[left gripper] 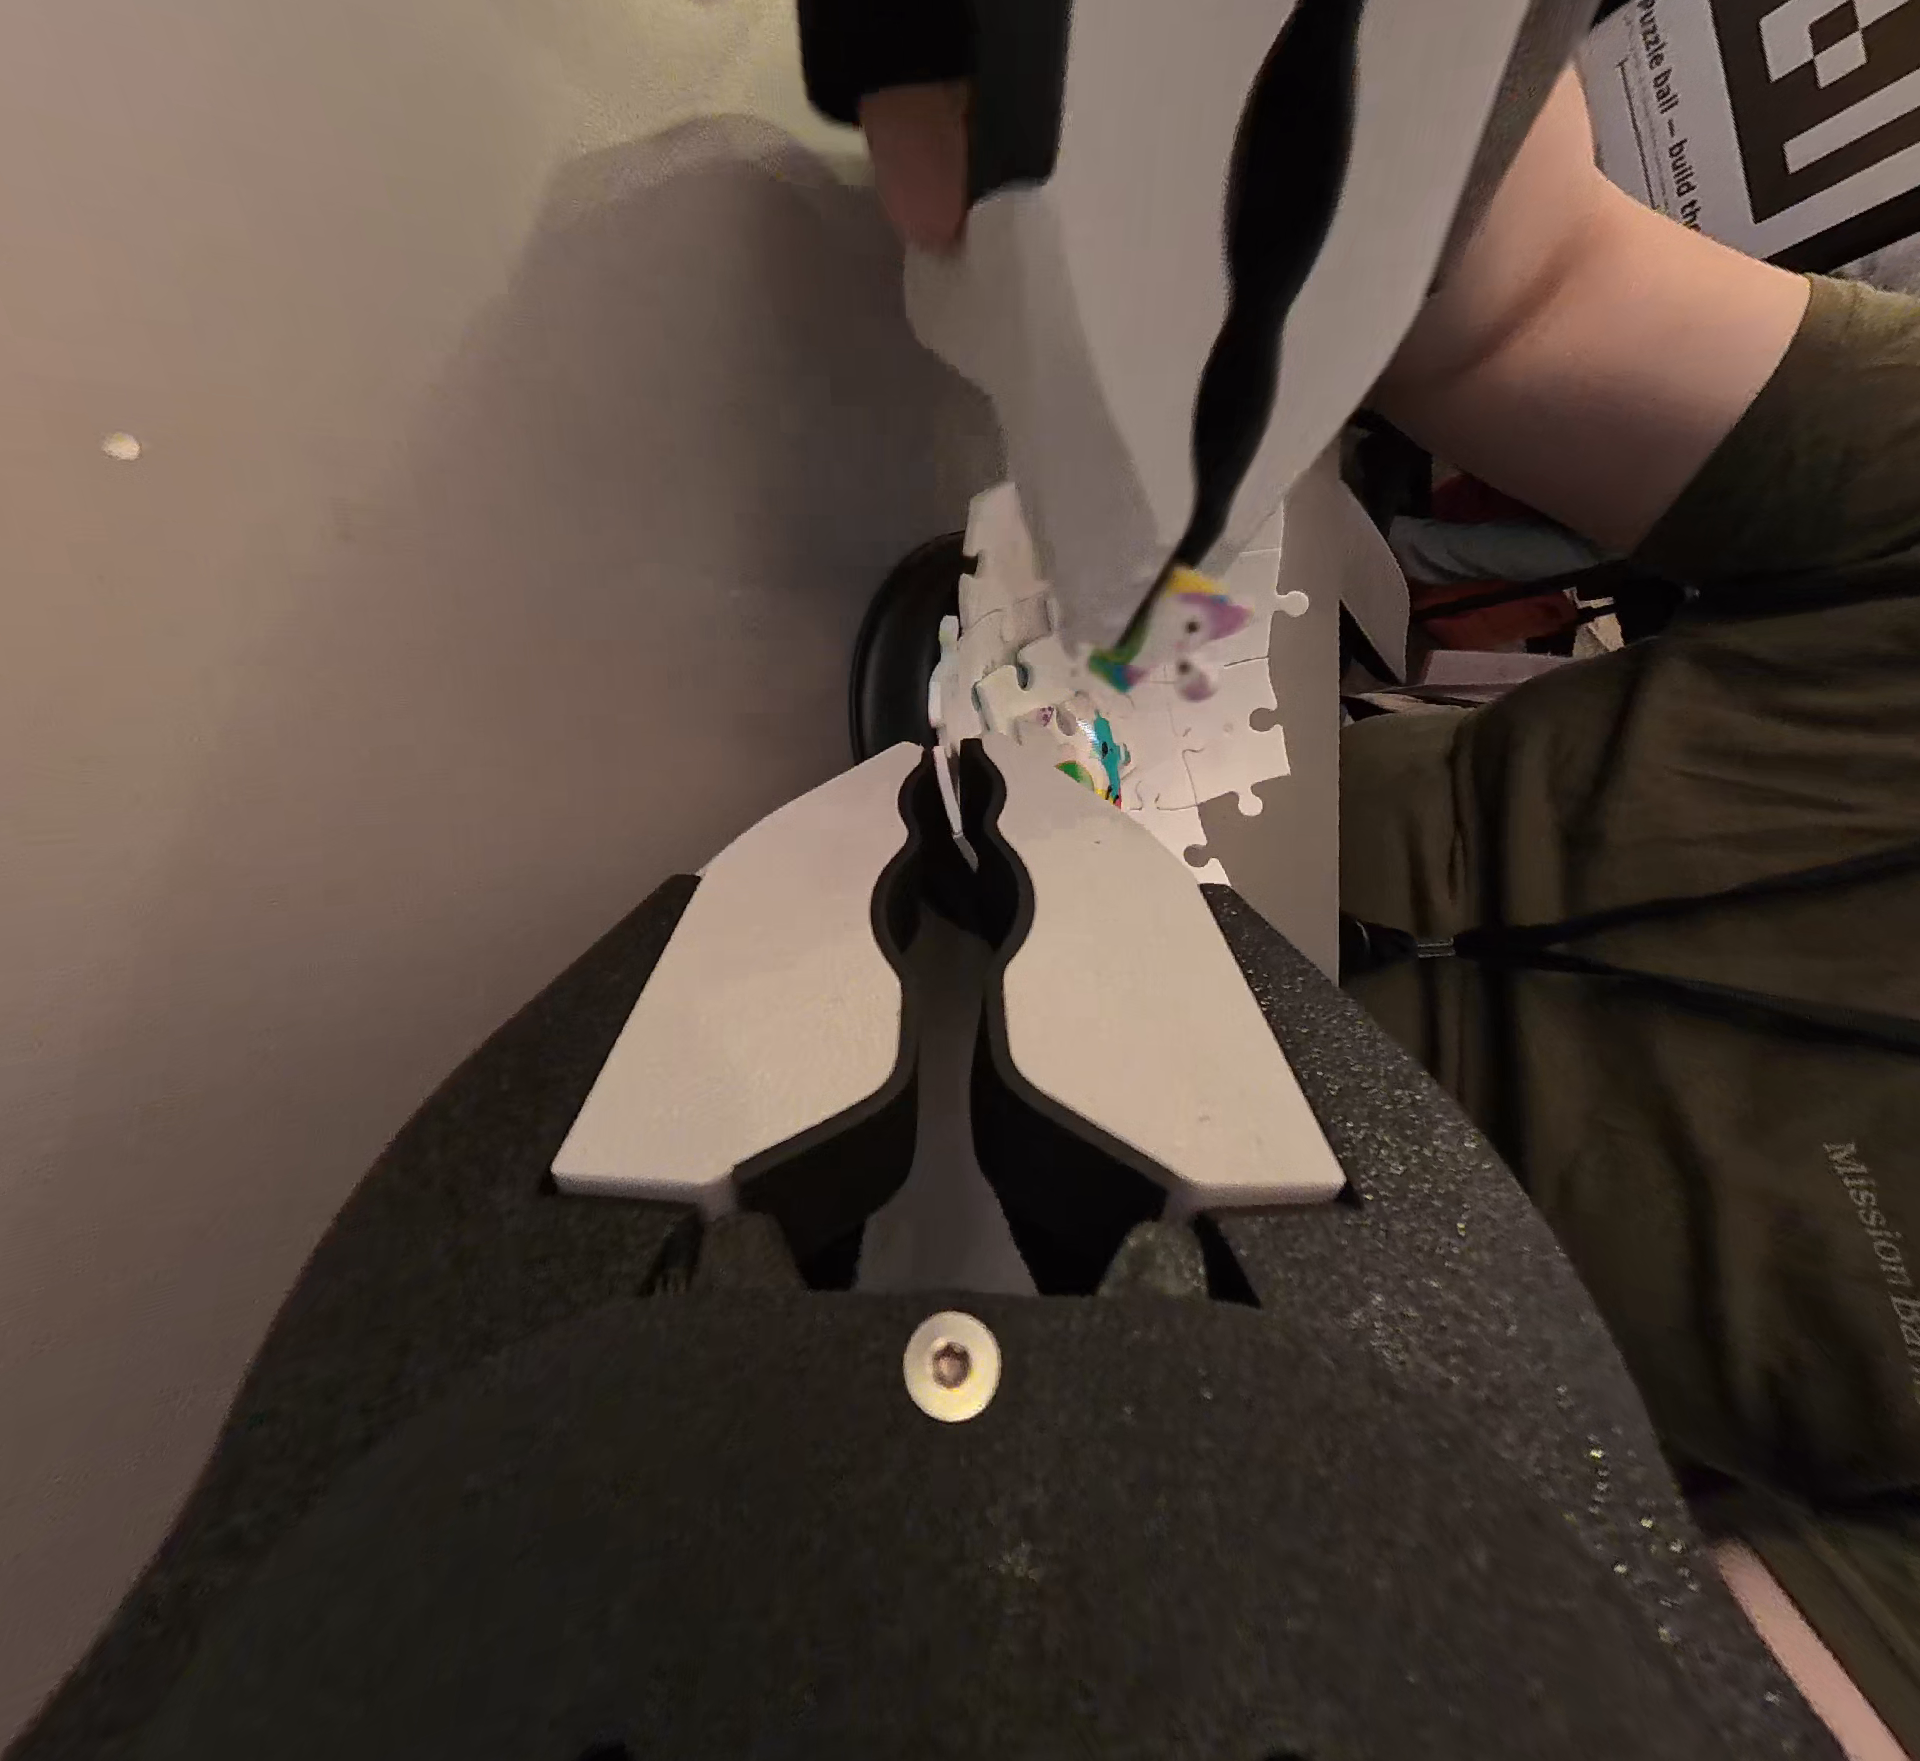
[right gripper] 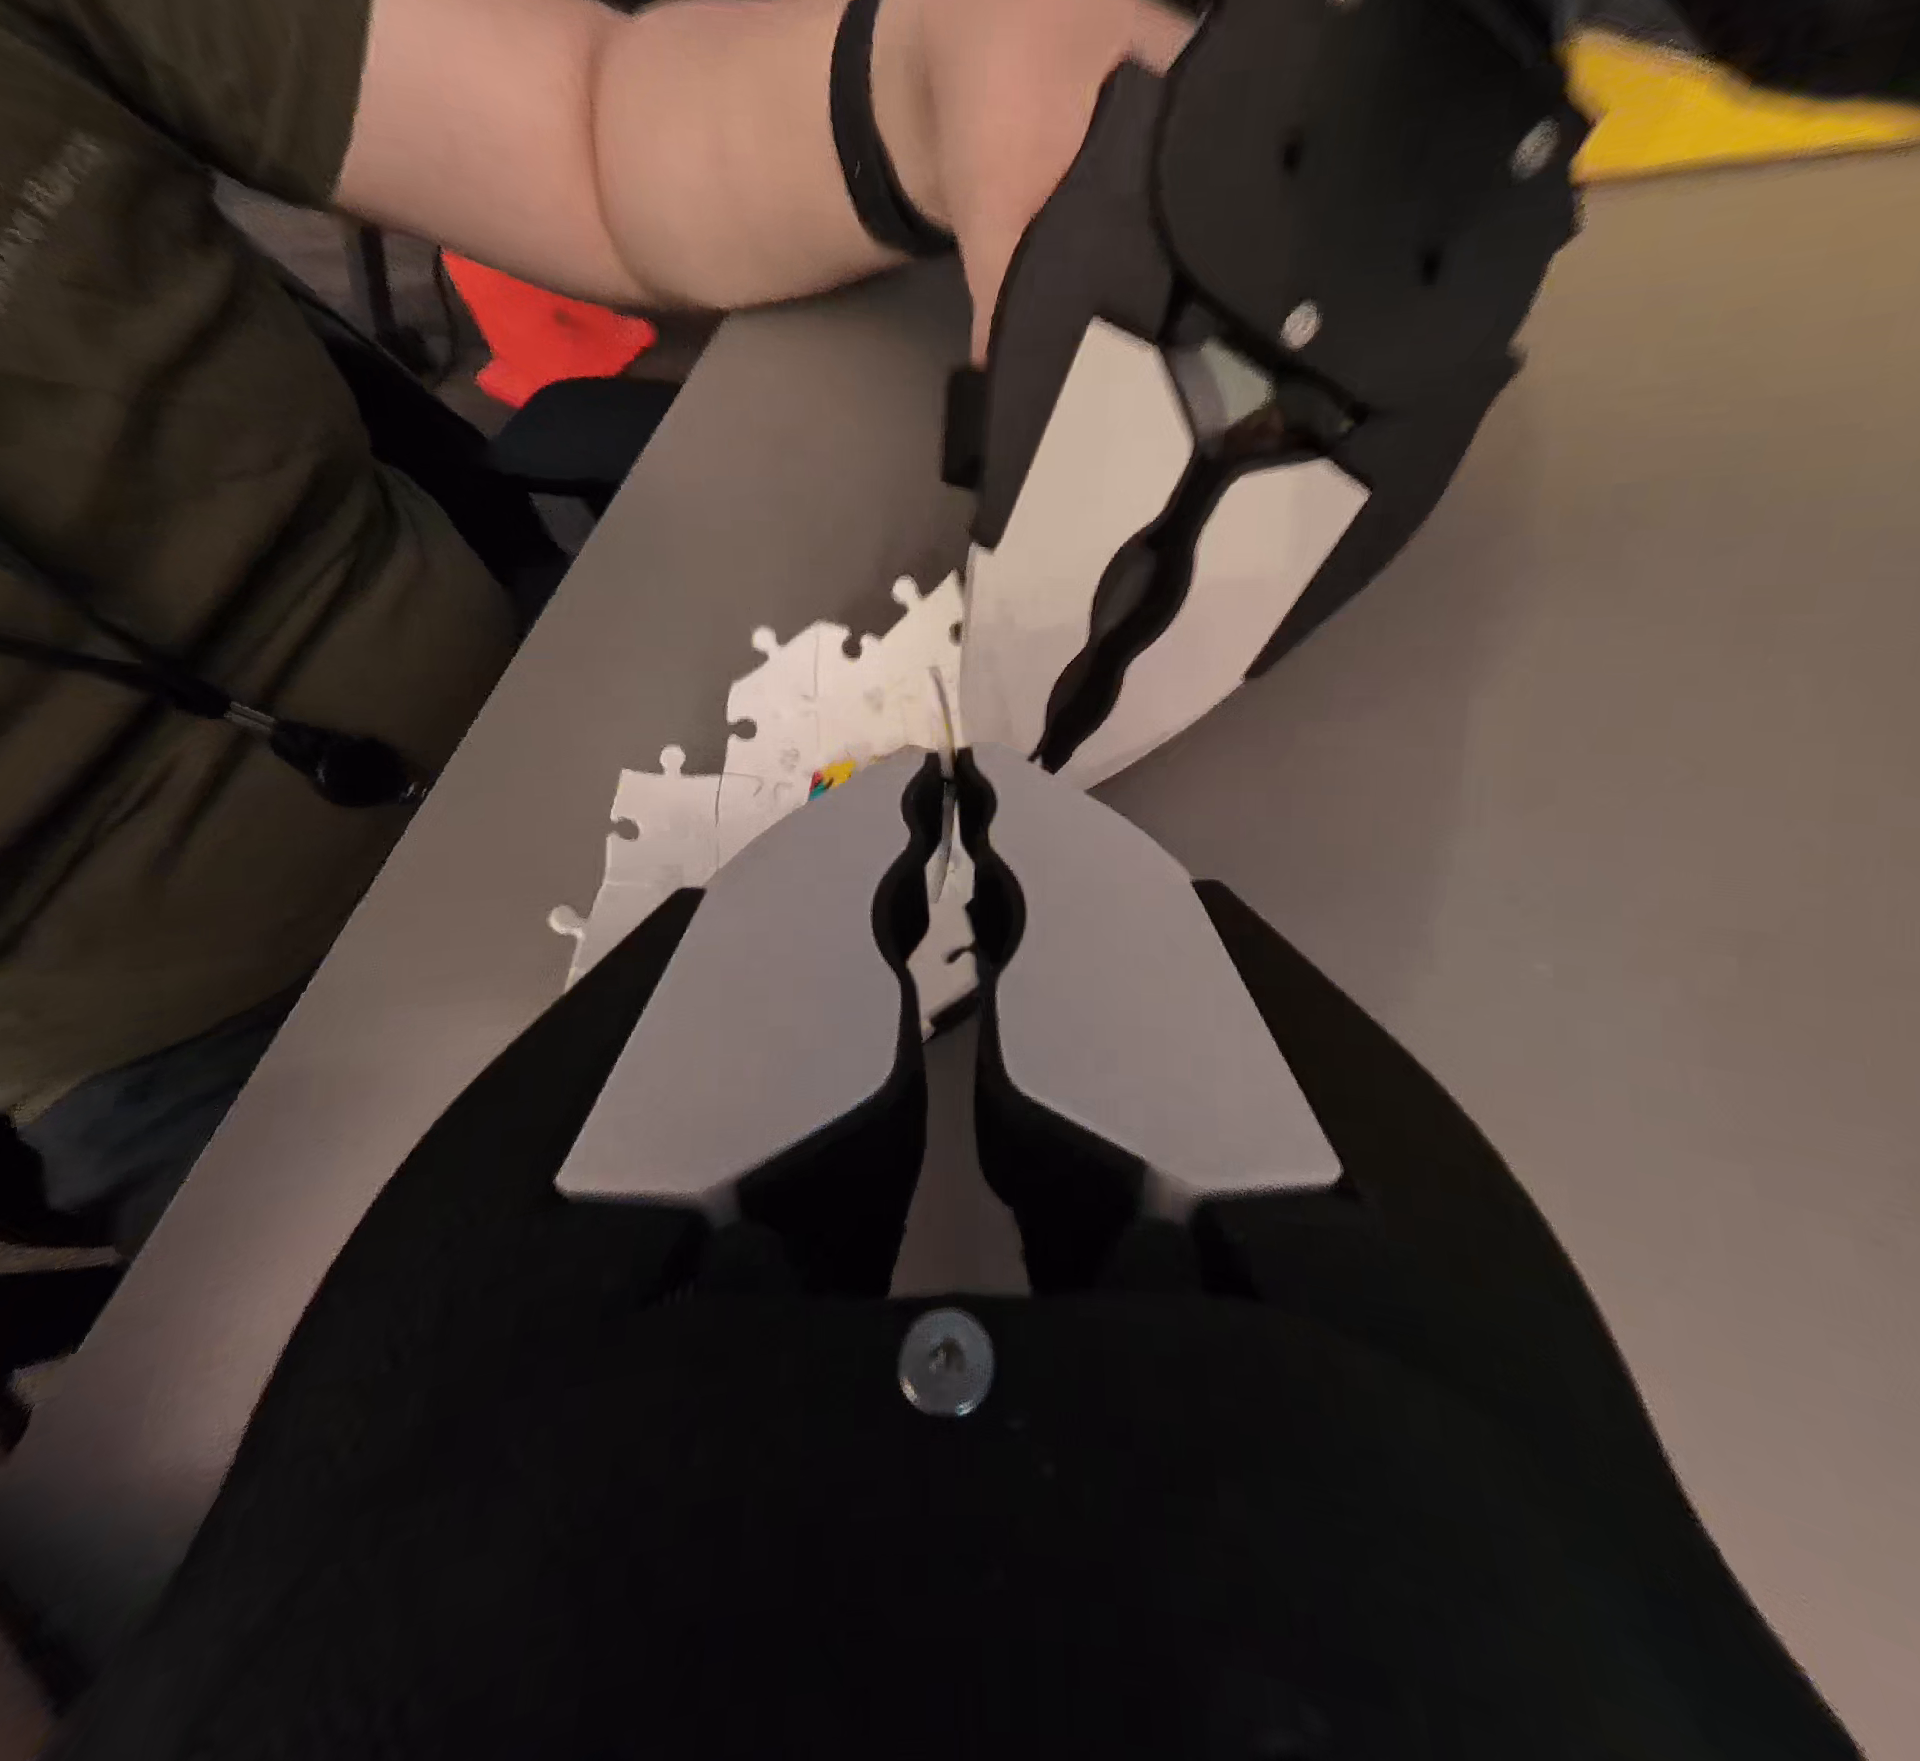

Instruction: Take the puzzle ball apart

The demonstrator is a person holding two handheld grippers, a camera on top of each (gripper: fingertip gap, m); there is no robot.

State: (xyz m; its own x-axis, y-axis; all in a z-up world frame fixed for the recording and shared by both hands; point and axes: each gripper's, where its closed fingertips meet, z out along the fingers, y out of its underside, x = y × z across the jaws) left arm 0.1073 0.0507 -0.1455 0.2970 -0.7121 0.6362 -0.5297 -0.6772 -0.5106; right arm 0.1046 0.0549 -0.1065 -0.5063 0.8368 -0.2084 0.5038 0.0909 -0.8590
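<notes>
The puzzle ball (left gripper: 1216,724) is a partly opened curved shell of joined white pieces with knobbed edges and some coloured print, held low over the grey table (left gripper: 312,568). My left gripper (left gripper: 951,781) is shut on a thin edge of the shell. My right gripper (left gripper: 1117,662) comes in from above, shut on a coloured piece. In the right wrist view the right gripper (right gripper: 948,776) pinches a thin piece edge-on. The white shell (right gripper: 769,776) spreads to its left. The left gripper (right gripper: 1044,755) meets it tip to tip from the upper right.
The table edge (right gripper: 582,589) runs close beside the shell, with the person's body and forearm (right gripper: 665,153) past it. A card with a black square marker (left gripper: 1818,49) stands at the back. A dark round object (left gripper: 894,651) is behind the shell. An orange thing (right gripper: 551,340) lies below the table. The grippers are tip to tip, or close to it.
</notes>
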